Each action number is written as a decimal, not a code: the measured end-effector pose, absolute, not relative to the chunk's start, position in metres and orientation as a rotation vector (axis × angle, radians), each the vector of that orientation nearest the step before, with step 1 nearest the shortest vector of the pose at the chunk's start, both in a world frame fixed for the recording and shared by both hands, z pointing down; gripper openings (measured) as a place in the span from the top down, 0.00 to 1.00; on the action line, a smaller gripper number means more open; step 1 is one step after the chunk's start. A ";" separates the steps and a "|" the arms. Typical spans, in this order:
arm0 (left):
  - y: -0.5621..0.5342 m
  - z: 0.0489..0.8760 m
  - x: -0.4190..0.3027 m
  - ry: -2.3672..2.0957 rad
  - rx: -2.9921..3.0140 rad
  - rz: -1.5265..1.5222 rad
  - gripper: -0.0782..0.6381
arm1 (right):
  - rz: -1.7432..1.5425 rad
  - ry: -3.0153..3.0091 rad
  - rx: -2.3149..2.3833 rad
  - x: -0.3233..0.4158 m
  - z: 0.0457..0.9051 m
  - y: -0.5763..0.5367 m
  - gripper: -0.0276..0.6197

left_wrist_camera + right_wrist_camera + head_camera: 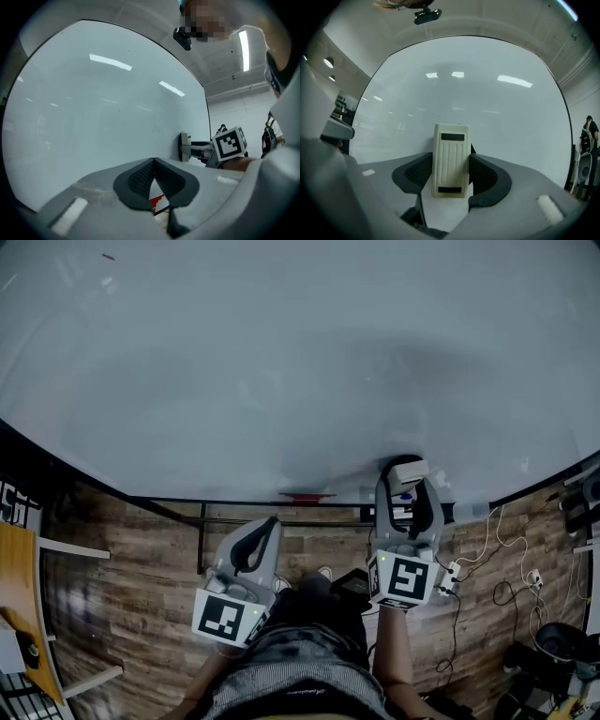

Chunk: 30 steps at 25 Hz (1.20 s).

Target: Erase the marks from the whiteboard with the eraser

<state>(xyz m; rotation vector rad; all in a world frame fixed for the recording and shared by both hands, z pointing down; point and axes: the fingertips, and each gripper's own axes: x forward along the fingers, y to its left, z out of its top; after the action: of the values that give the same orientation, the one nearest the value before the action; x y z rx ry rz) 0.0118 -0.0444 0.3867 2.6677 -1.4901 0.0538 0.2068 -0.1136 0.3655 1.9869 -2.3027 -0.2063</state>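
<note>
Right gripper view shows the eraser (pixel 451 159) best: a pale cream block, taller than it is wide, with a ribbed back and two dark slots, one near its far end and one near its near end. The right claw (pixel 451 179) grips it by its long sides, a dark textured pad closed against each side. The eraser sits against the whiteboard (pixel 281 362), low on the board and right of its middle. In the left gripper view it appears edge-on, flat to the board with a dark layer on the board side. Its wiping face is turned to the board and no view shows it. In the head view the right claw covers all but the eraser's far end. The left claw (pixel 262 531) is to the left and nearer, off the board, with its pads closed together at the tips and nothing between them. A small red thing (pixel 307 495) lies at the board's lower edge, too small to identify. A short dark fleck (pixel 108 256) shows at the far left of the board, and the rest reads as plain grey-white. The board's far and side edges are cut off in the head view.
</note>
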 end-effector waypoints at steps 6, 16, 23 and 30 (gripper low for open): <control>-0.065 0.377 0.046 -1.463 2.691 0.062 0.89 | -0.224 -2.312 1.963 0.203 0.359 -0.115 0.57; -0.085 0.377 0.092 -1.449 2.666 0.090 0.89 | -0.236 -2.373 1.892 0.207 0.362 -0.115 0.57; -0.089 0.379 0.098 -1.394 2.679 0.065 0.89 | -0.184 -2.342 1.922 0.207 0.363 -0.114 0.57; -0.095 0.380 0.074 -1.293 2.737 0.088 0.89 | -0.092 -2.265 2.053 0.200 0.364 -0.116 0.57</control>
<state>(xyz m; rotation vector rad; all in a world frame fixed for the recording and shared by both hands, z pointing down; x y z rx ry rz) 0.0739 -0.0948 0.3803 2.7373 -1.2927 0.0882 0.1999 -0.1156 0.3640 2.0531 -2.2654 -0.0919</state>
